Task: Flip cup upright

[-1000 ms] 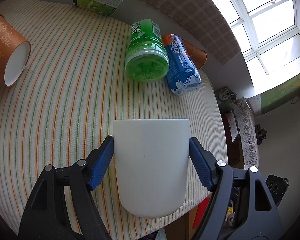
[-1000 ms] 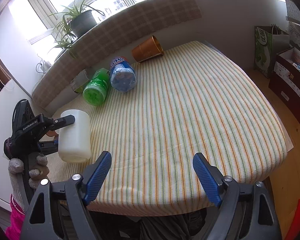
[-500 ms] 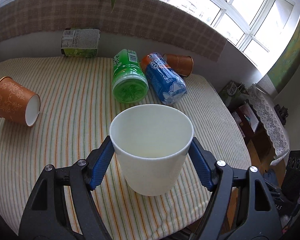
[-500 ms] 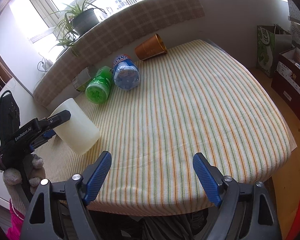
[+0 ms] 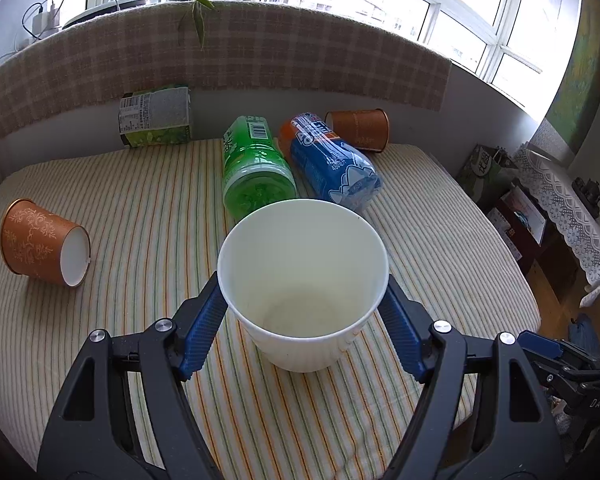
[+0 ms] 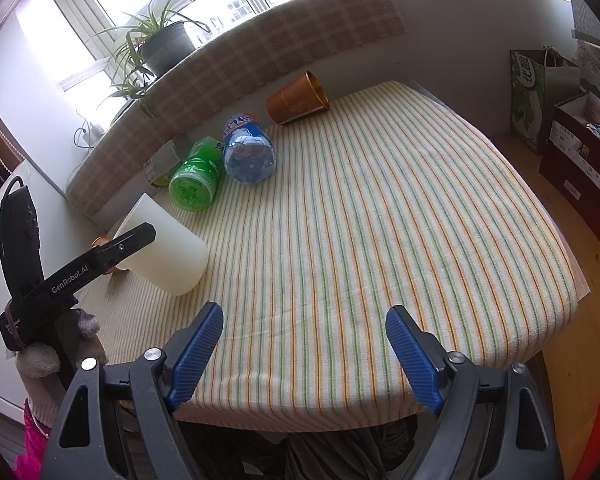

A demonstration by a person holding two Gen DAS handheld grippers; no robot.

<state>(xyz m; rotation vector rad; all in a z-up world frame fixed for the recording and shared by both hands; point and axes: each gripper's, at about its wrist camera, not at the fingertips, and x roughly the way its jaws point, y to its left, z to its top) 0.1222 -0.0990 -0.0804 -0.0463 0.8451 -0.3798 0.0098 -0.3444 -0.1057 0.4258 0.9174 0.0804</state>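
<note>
My left gripper point(image 5: 303, 322) is shut on a white cup point(image 5: 300, 312), its blue pads against both sides just under the rim. The cup's mouth faces up and toward the camera, and I see its empty inside. In the right wrist view the white cup point(image 6: 168, 252) is tilted, its base close to the striped tablecloth point(image 6: 360, 220) near the left front edge, with the left gripper point(image 6: 112, 252) clamped on it. My right gripper point(image 6: 304, 350) is open and empty, over the table's front edge.
An orange paper cup point(image 5: 44, 248) lies on its side at the left. A green bottle point(image 5: 256, 168) and a blue bottle point(image 5: 332, 164) lie side by side at the back, with another orange cup point(image 5: 360, 128) and a green carton point(image 5: 156, 116) behind them. Boxes and bags point(image 6: 572, 128) stand on the floor at the right.
My left gripper has rotated the white cup from mouth-down to mouth-up and lowered it toward the cloth. The right gripper has stayed where it was.
</note>
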